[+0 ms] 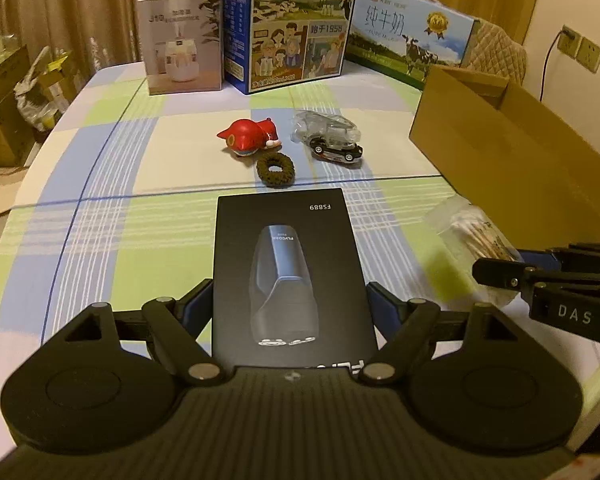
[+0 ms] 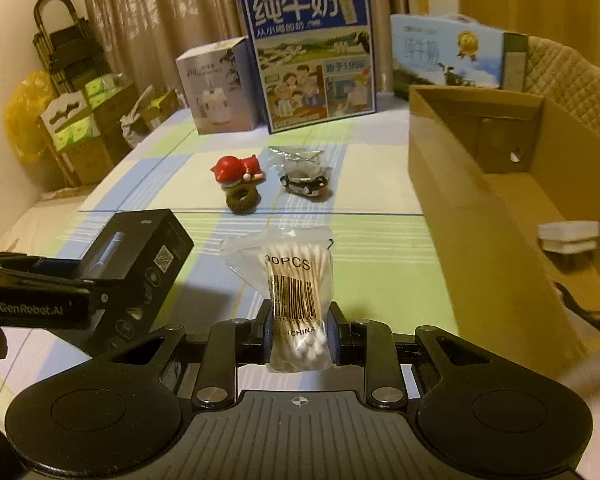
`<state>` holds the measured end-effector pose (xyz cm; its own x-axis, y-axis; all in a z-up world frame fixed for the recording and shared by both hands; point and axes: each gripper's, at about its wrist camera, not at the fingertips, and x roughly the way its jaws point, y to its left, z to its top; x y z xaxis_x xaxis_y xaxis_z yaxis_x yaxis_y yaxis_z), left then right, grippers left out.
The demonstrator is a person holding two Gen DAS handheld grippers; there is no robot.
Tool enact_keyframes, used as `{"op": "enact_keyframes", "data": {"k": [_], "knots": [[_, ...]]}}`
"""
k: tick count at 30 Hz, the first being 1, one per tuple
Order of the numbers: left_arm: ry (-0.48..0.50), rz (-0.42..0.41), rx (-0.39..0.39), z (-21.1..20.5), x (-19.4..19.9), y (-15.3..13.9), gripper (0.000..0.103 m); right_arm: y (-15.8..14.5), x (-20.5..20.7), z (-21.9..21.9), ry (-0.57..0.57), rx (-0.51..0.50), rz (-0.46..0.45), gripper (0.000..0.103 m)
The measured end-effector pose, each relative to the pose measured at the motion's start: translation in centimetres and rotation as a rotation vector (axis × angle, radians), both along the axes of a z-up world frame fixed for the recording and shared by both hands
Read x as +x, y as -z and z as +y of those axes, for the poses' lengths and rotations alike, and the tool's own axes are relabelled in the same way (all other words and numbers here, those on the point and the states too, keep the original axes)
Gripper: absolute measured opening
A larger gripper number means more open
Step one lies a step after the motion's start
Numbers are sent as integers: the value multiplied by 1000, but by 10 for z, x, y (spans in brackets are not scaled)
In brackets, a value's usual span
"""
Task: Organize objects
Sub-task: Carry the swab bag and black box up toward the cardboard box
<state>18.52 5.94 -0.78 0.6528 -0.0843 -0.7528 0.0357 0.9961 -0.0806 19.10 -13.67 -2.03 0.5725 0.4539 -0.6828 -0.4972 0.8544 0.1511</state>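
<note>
My left gripper [image 1: 290, 304] is shut on a black shaver box [image 1: 290, 272], held above the checked tablecloth; the box also shows in the right wrist view [image 2: 140, 256]. My right gripper [image 2: 300, 328] is shut on a clear bag of cotton swabs [image 2: 292, 280], held above the table; the bag shows in the left wrist view [image 1: 476, 236]. Farther off on the table lie a red figurine [image 1: 250, 140], a brown hair tie [image 1: 275, 168] and a toy car in a plastic bag [image 1: 332, 140]. An open cardboard box [image 2: 500, 184] stands to the right.
A white humidifier box [image 1: 180, 40] and two milk cartons [image 1: 292, 24] [image 1: 412, 36] stand along the table's far edge. Inside the cardboard box lie a small white item [image 2: 568, 236] and a black cord [image 2: 588, 308]. Boxes and bags are stacked on the floor at left [image 2: 84, 128].
</note>
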Motion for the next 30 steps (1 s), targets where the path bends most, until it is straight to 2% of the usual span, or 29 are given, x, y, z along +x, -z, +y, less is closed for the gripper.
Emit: {"op": "enact_keyframes", "data": {"k": [13,23,30], "knots": [[-66,-71,-43,-29,-72,-48,77,-34,-75,-30,13,48,-54,23],[-84,-99,-70,-43,-112,-65,77,-55,-102,-49,27,56,-78,23],[-68,-122,-81,-52,-127,-77,77,-65,-115,-63,49,54,-102,23]]}}
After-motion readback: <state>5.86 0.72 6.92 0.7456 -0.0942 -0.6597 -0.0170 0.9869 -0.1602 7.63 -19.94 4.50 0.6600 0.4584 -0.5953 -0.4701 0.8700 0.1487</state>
